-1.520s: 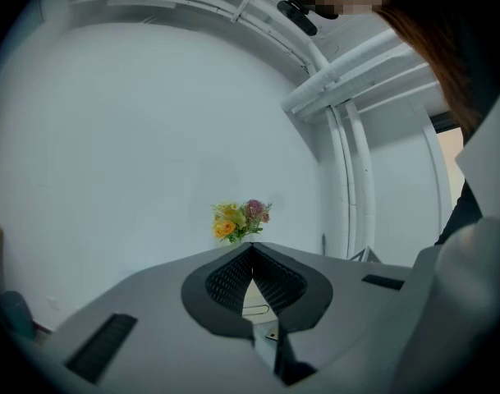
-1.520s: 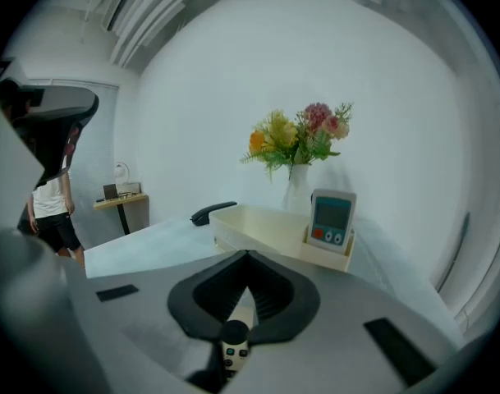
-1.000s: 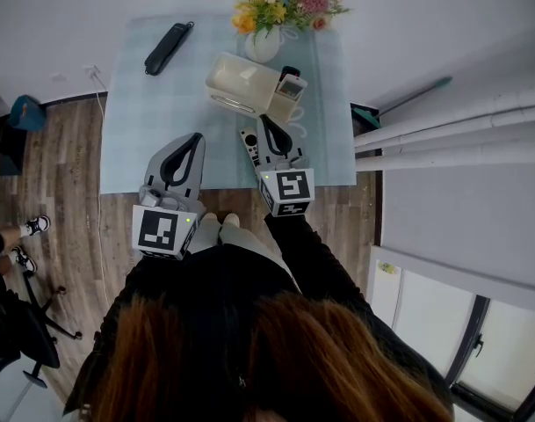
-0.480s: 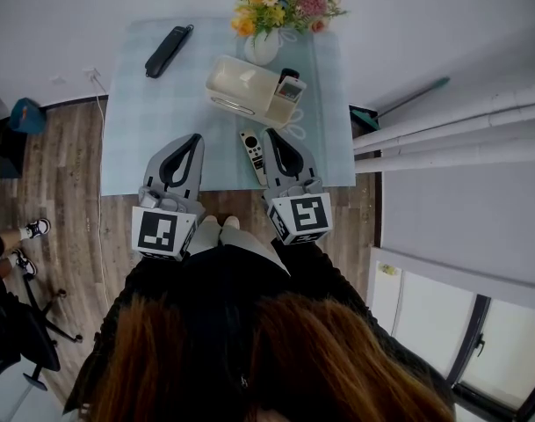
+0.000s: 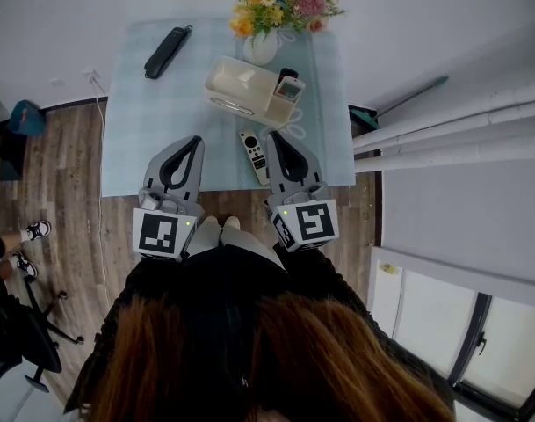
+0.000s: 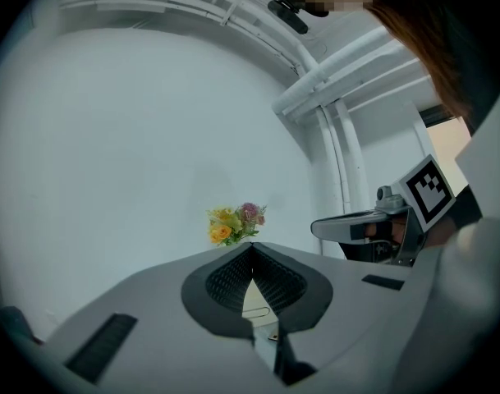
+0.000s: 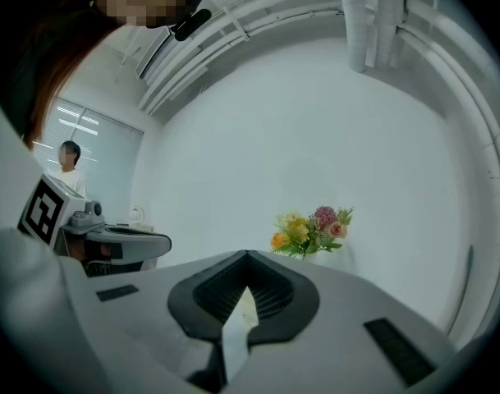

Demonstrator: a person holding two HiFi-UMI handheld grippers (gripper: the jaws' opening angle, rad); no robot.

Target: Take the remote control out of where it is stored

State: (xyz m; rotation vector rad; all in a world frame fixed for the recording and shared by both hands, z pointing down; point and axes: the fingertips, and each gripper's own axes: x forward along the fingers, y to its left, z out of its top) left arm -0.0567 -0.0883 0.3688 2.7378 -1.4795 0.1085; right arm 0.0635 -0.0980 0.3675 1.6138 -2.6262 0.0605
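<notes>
Head view: table carries cream storage box toward 12 o'clock. My right tongs sit farther toward 6 o'clock than second ago, jaws together, empty. My left tongs parked, jaws together, empty. Remote control lies flat at box's 6 o'clock, apart from right tongs. I judge it taken out and released.

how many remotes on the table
3: a white remote beside the right gripper, a grey remote upright in the cream holder, a black remote far left. Holder may hide more.

no readable text (any view)
</notes>
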